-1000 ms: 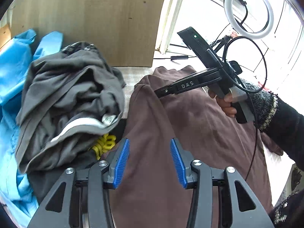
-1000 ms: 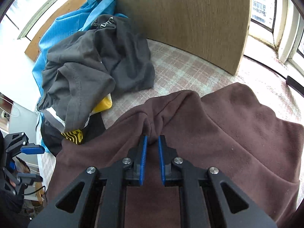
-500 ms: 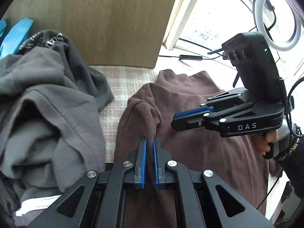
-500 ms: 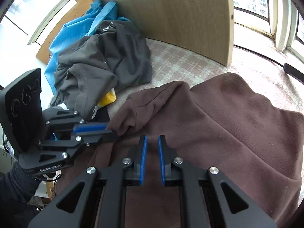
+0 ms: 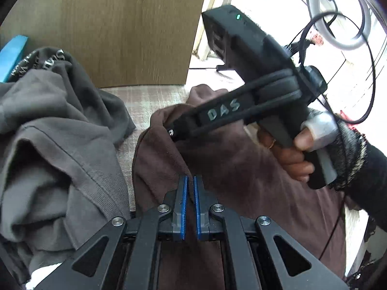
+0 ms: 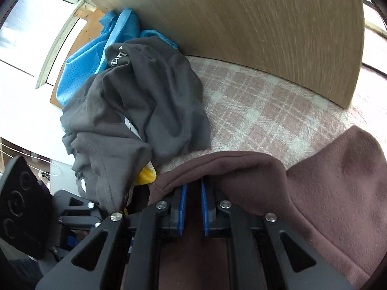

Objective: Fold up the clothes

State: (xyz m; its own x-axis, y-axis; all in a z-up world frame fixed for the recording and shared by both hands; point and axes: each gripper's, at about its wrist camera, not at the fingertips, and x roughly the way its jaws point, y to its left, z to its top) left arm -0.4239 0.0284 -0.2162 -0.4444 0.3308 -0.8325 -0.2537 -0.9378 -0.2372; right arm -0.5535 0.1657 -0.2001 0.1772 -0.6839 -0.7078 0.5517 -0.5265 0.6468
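Brown fleece garment (image 5: 241,169) lies spread over the plaid bed cover (image 6: 254,104), just beside a heap of grey clothes (image 6: 135,111) with a blue garment (image 6: 116,36) behind it against the wooden board (image 6: 241,19). Left gripper (image 5: 189,181) has its blue pads pressed nearly together on a raised ridge of the fleece, a grip that looks meant to anchor 1 point of the edge. Right gripper (image 6: 193,188) has its tips tucked under a lifted fold of the same edge; the pads stand slightly apart with brown cloth between them, and whether they truly pinch it cannot be told from this view. In the left wrist view the right gripper crosses above the fleece with its nose against the bunched corner, so the 2 tools sit close together on 1 hem, probably to carry that edge across as a fold. Compared with 0.5 s ago, the right gripper has pushed forward until the fold drapes over its fingers, where it earlier lay ahead of them, and it now fills more of the left view. The left grip on the ridge is unchanged; 1.0 s ago those fingers were spread wide.
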